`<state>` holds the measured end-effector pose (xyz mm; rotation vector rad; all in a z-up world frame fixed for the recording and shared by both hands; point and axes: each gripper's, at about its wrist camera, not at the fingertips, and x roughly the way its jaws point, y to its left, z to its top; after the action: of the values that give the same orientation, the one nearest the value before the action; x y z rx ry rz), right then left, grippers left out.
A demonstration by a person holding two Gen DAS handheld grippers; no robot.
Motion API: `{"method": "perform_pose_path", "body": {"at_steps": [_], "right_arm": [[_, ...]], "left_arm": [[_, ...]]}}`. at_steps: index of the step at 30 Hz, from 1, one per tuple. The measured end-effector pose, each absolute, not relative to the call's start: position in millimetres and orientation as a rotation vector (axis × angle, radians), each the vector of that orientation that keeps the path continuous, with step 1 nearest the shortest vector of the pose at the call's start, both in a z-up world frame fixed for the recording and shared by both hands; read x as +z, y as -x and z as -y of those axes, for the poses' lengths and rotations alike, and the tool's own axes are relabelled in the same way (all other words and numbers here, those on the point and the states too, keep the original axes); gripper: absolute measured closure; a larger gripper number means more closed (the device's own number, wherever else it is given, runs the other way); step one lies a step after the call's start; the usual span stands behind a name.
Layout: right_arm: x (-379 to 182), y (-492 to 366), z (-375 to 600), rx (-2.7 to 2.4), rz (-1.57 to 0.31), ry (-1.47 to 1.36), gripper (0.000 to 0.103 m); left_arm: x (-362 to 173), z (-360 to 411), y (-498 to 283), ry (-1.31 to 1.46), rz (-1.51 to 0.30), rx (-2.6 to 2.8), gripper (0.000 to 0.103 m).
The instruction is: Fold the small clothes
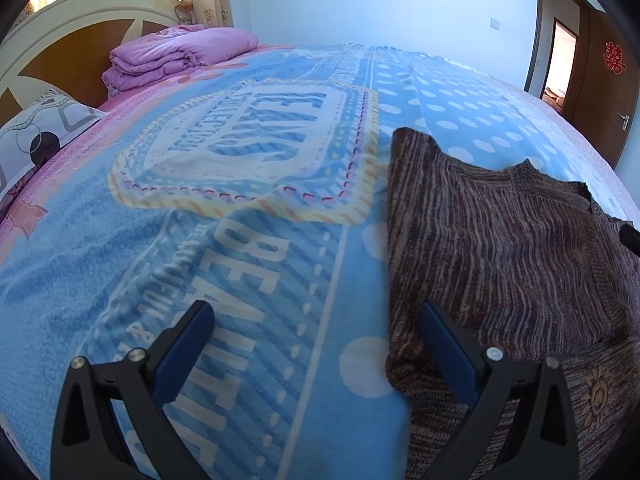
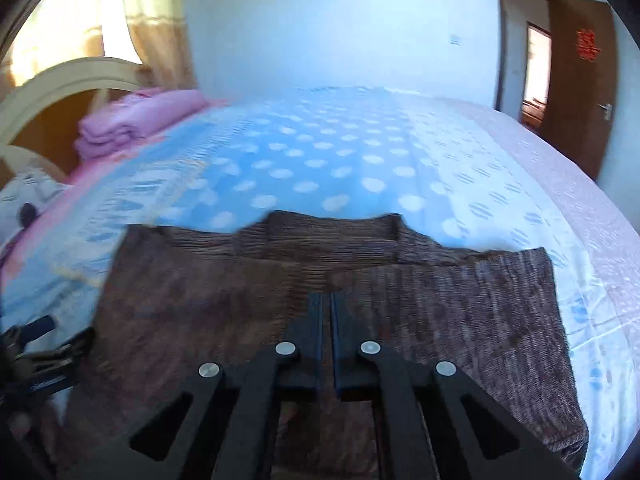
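A brown striped knit garment (image 1: 500, 248) lies flat on the blue patterned blanket (image 1: 224, 248). My left gripper (image 1: 316, 316) is open and empty at the garment's left edge, its right finger (image 1: 448, 352) over the knit and its left finger over the blanket. In the right wrist view the garment (image 2: 460, 308) lies spread with both sides folded inward. My right gripper (image 2: 330, 300) is shut above the garment's middle, and nothing shows between the fingers. The left gripper (image 2: 48, 340) shows at the lower left of that view.
A folded pink quilt (image 1: 176, 56) and a patterned pillow (image 1: 36, 136) lie by the headboard (image 1: 72, 24) at the far left. An open wooden door (image 1: 608, 80) stands at the far right. The blanket (image 2: 320, 160) stretches beyond the garment.
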<state>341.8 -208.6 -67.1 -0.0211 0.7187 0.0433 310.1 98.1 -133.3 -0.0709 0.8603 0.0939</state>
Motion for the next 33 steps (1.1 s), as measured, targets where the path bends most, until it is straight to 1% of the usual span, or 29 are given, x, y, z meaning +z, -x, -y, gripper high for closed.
{"method": "perform_pose_path", "body": {"at_steps": [1,2,3,6,7,9,10,11,12,20,21,25,27,29,31,32,33], "right_arm": [[-66,-335,203,0.102,-0.721,0.012,0.095],[-70,-330,198,0.142,-0.740,0.018,0.088],[-77,-328,191,0.180,-0.778,0.039,0.086],[-106,-330,190,0.169,-0.920,0.074,0.086],[-105,-326,195,0.186,-0.887,0.048,0.086],[-101,-326,209,0.192,-0.908,-0.035,0.085],[-99,-325,213,0.184,-0.911,-0.056,0.082],[-97,-323,217,0.165,-0.915,-0.056,0.075],[-95,-320,220,0.160,-0.911,-0.052,0.074],[-82,-282,283,0.068,-0.845,-0.122,0.074],[-81,-276,293,0.043,-0.840,-0.116,0.072],[-93,-270,339,-0.072,-0.905,-0.125,0.070],[-94,-266,355,-0.026,-0.884,-0.199,0.071],[-90,-263,356,-0.031,-0.891,-0.193,0.071],[-86,-258,354,-0.046,-0.892,-0.181,0.067],[-85,-254,354,-0.043,-0.892,-0.188,0.063],[-84,-250,355,-0.034,-0.891,-0.204,0.061]], "left_arm": [[-133,-98,-310,0.071,-0.860,0.094,0.000],[-133,-98,-310,0.072,-0.860,0.093,0.000],[-133,-98,-310,0.072,-0.861,0.093,0.000],[-134,-97,-311,0.069,-0.864,0.094,0.000],[-134,-97,-311,0.067,-0.865,0.096,0.000],[-134,-97,-311,0.061,-0.867,0.101,0.000],[-134,-96,-311,0.058,-0.868,0.102,0.000],[-134,-97,-311,0.059,-0.870,0.102,0.000],[-134,-97,-311,0.061,-0.871,0.102,0.000],[-131,-110,-296,0.164,-0.871,0.069,0.000],[-130,-108,-292,0.164,-0.868,0.063,0.000],[-131,-92,-283,0.087,-0.889,0.040,0.000],[-133,-83,-283,0.030,-0.903,0.046,0.000],[-131,-81,-280,0.008,-0.898,0.054,0.000],[-130,-79,-274,-0.006,-0.894,0.063,0.000],[-129,-78,-271,-0.010,-0.894,0.066,0.000],[-128,-78,-265,-0.011,-0.890,0.067,0.000]]}}
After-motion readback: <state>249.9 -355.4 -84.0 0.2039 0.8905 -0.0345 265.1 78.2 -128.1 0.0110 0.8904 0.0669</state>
